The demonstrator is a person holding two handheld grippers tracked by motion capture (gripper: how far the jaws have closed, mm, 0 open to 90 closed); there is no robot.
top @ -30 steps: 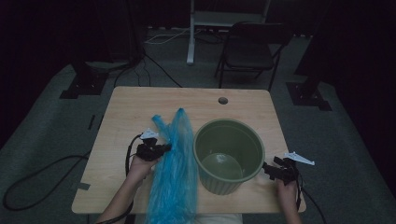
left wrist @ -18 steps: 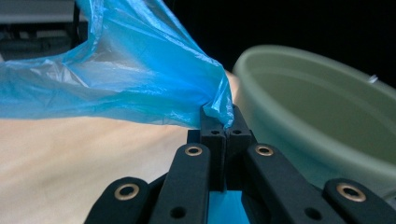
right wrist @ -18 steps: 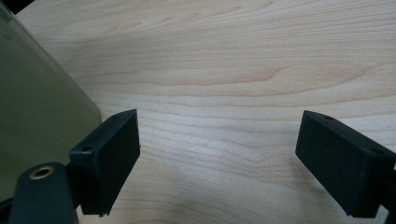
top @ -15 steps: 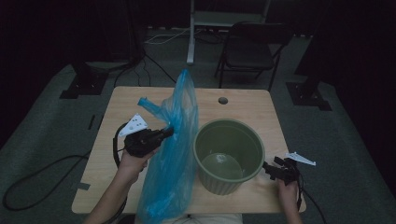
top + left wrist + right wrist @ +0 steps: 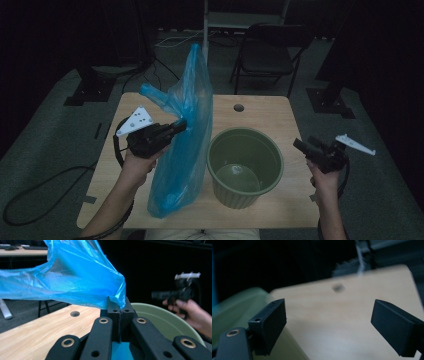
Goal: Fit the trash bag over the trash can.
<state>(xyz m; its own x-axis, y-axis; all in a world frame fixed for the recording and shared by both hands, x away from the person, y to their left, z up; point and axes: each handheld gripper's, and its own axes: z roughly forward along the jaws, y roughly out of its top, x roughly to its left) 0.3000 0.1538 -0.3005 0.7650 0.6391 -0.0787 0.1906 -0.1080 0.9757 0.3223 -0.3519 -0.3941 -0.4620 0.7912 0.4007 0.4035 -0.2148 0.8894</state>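
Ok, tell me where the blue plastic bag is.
In the high view the blue plastic bag hangs at table left, pinched by the left gripper, just left of the green bucket.

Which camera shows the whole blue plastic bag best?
The high view: the blue plastic bag hangs full length from the left gripper. The left gripper view shows its pinched edge up close; the right gripper view shows a blue sliver at its left edge.

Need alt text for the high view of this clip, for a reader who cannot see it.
The left gripper, shut on a blue plastic bag, holds it up over a wooden table, beside an empty green bucket. The right gripper hovers to the right of the bucket, holding nothing.
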